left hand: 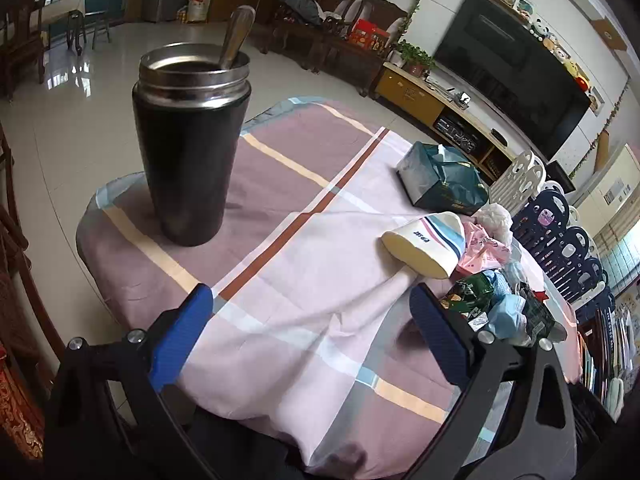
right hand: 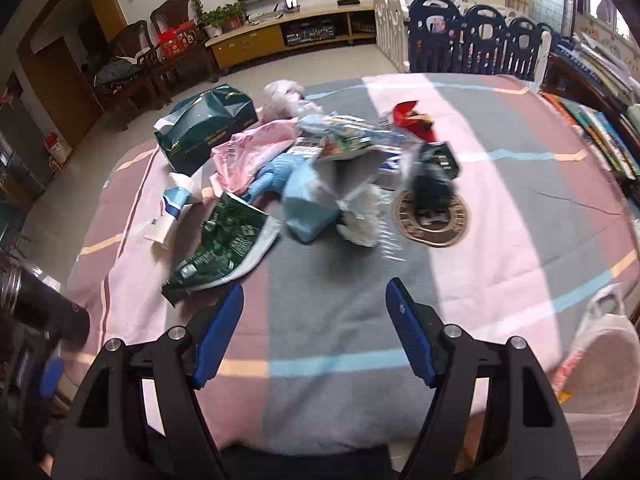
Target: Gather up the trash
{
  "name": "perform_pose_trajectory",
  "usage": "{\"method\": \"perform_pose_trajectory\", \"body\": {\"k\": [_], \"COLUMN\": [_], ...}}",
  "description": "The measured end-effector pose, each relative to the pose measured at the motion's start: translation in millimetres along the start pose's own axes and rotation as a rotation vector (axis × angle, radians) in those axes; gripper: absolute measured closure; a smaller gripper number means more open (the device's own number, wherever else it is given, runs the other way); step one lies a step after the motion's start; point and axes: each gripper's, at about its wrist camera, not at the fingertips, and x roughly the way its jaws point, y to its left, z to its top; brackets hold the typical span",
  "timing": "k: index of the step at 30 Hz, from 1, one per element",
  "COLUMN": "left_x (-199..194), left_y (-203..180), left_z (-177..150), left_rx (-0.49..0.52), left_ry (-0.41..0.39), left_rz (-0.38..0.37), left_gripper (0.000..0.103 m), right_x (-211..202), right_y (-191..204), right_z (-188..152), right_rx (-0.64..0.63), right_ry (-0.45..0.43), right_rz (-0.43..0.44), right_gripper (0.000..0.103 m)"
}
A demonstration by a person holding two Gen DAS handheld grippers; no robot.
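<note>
Tablecloth-covered table (right hand: 500,216): with both the right gripper (right hand: 314,330) and left gripper (left hand: 312,336) spread apart and empty, clamp the green wrapper (right hand: 218,246) nearest the near edge by its crumpled rim.

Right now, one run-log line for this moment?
left claw: open, empty | right claw: open, empty | trash pile: untouched on table

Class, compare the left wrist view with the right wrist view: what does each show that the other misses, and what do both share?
Left only: spoon standing in the black flask.
Right only: round coaster, red wrapper, white plastic bag.
Both: green tissue pack, tipped paper cup, pink bag, checked tablecloth; each view's tool open over cloth.
</note>
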Motion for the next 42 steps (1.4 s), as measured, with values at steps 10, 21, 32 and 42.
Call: {"method": "perform_pose_trajectory", "body": {"k": [10, 21, 32, 42], "left_x": [10, 15, 18, 20], "left_y": [13, 12, 26, 20], "left_z": [-1, -1, -1, -3], "left_rx": [-0.073, -0.045, -0.136, -0.105], "left_ry": [0.027, 0.044, 0.079, 0.095], "left_rz": [0.087, 0.125, 0.104, 0.101], "left_gripper": [0.005, 0.005, 0.005, 0.005], "right_x": [66, 85, 38, -8], "right_y": [81, 91, 93, 34], "right_z": [13, -7, -40, -26], "right_rx": [-0.114, -0.218, -0.471, -0.225], "right_ry": [0.068, 0.141, 0.175, -0.017], "right_rz": [0.015, -0.019, 0.124, 0.046], "right_gripper": [0.031, 0.075, 0.08, 0.04]}}
